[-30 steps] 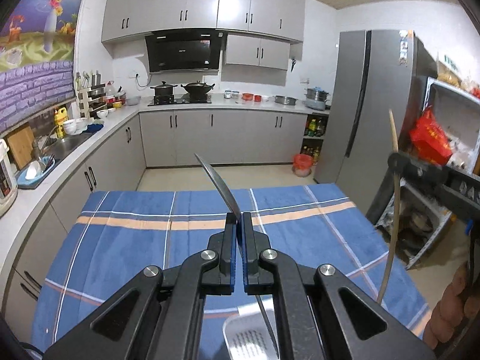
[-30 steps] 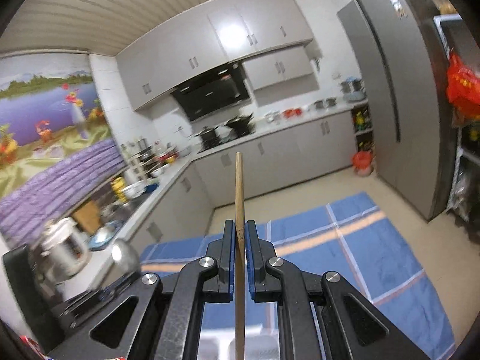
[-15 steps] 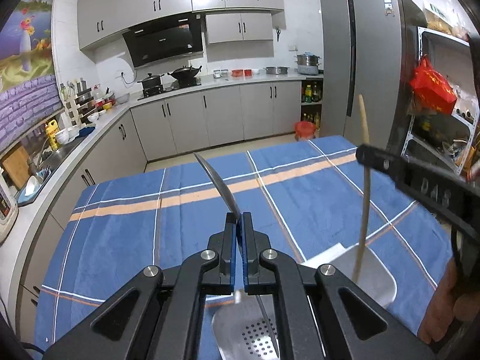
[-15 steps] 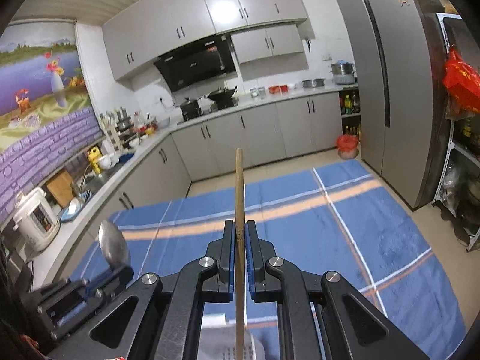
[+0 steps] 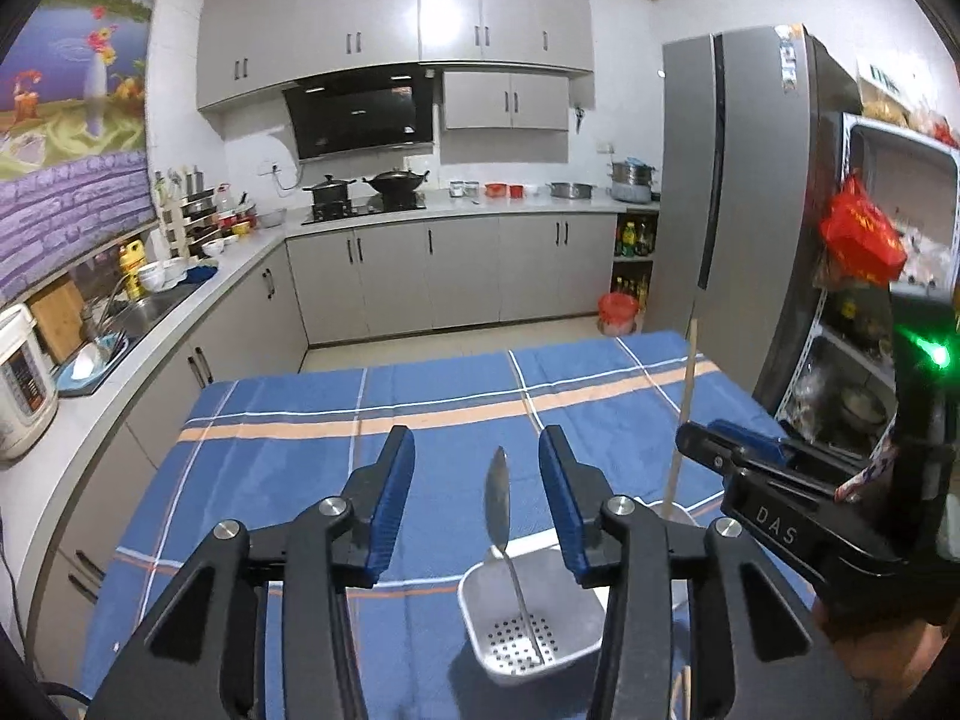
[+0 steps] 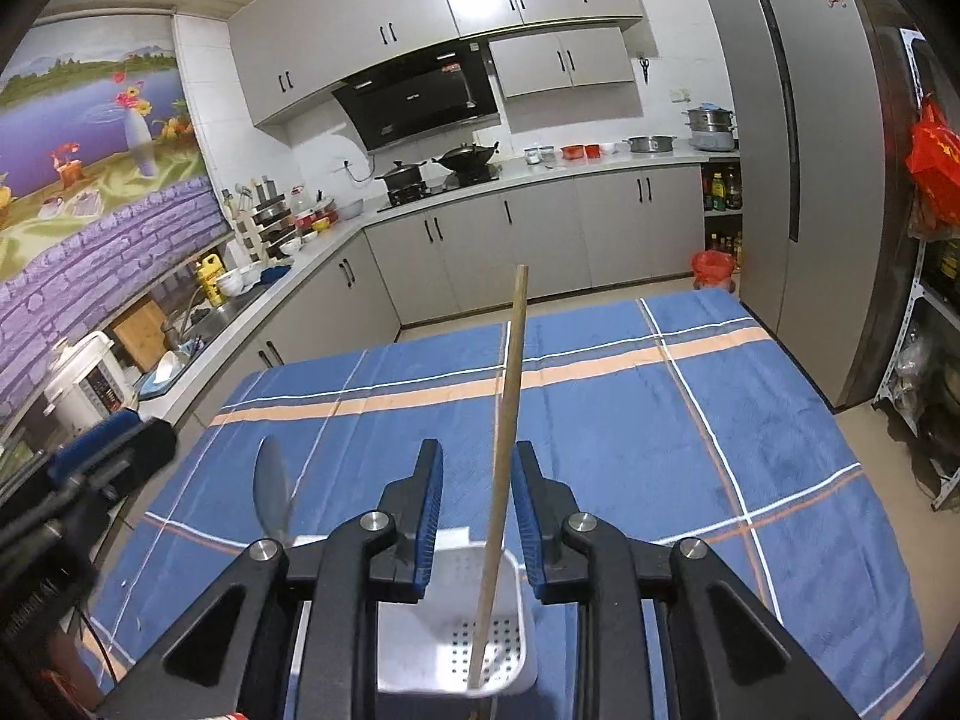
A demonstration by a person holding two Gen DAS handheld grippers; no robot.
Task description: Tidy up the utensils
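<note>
Kitchen in the back, grey cabinets and a tall fridge, with a blue plaid cloth [image 5: 288, 462] over the desk.

Left wrist view: the left tongs [image 5: 477, 495] have just been opening and now stand spread, pads clear of the metal spoon [image 5: 499, 495]. It stands bowl-up in the perforated steel basket [image 5: 480, 600] on the cloth, handle end down on the holes. Off to the right sits the right tongs [image 5: 699, 447] with the chopstick [image 5: 684, 396] poking up.

Right wrist view: right tongs [image 6: 477, 507] have also just been opening, spread a bit, and the wooden chopstick [image 6: 507, 420] stands between the pads, tip resting in the basket [image 6: 522, 630]. Can't tell if it brushes a pad. Spoon [image 6: 270, 492] shows left.
</note>
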